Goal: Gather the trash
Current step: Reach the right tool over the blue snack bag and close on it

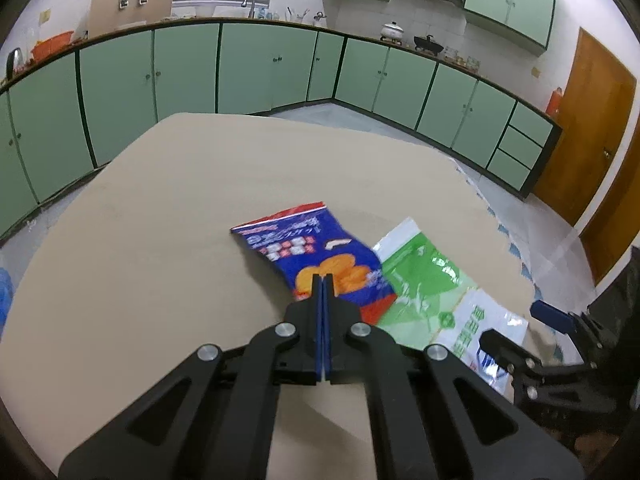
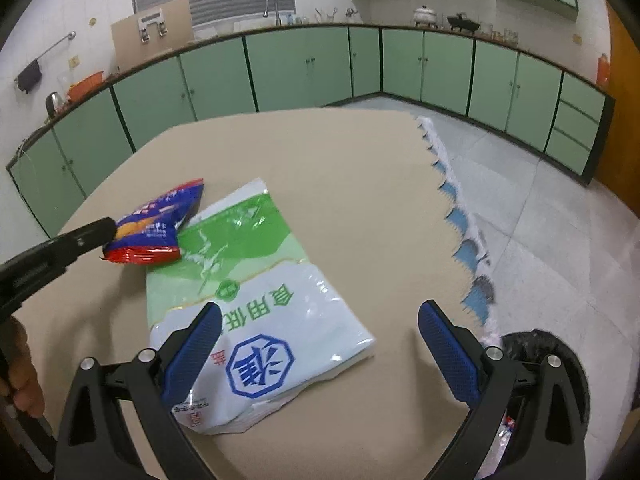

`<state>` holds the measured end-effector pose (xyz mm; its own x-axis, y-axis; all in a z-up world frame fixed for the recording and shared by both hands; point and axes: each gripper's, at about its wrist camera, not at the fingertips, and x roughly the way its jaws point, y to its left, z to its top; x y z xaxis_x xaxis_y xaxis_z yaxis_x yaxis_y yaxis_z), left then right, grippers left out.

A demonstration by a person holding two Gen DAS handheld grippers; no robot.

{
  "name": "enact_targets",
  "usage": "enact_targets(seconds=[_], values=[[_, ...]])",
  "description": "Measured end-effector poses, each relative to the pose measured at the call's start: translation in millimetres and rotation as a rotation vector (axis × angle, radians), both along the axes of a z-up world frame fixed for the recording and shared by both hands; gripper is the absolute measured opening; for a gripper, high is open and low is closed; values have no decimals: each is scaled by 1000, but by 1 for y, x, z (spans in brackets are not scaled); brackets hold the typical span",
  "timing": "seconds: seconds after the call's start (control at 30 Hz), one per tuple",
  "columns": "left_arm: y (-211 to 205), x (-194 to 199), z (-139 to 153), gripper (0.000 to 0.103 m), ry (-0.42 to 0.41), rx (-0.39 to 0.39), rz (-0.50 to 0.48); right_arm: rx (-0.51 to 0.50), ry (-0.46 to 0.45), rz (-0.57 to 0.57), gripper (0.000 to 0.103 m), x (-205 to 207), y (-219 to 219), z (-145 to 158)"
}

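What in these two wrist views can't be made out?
- Blue snack bag: print blurred in the left wrist view; the left gripper covers its near edge.
- White and green bag: near corner hidden behind the right gripper finger.
- Bin: mostly hidden by that gripper, contents unclear.
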<state>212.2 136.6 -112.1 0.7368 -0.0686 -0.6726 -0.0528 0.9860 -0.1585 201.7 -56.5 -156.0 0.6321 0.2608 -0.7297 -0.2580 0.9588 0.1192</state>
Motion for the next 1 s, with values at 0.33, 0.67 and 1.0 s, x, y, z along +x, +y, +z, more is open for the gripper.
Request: enact_targets(seconds=[0.33, 0.67, 1.0], values=[[4, -7, -3, 6, 14, -21, -13, -56, -6, 7, 52, -2, 7, -3], [-9, 4, -4, 69, -2, -42, -16, -36, -10, -20, 11, 2, -3, -3], [-15, 14, -28, 0, 45, -44, -32, -56, -34, -6, 4, -3, 3, -1]])
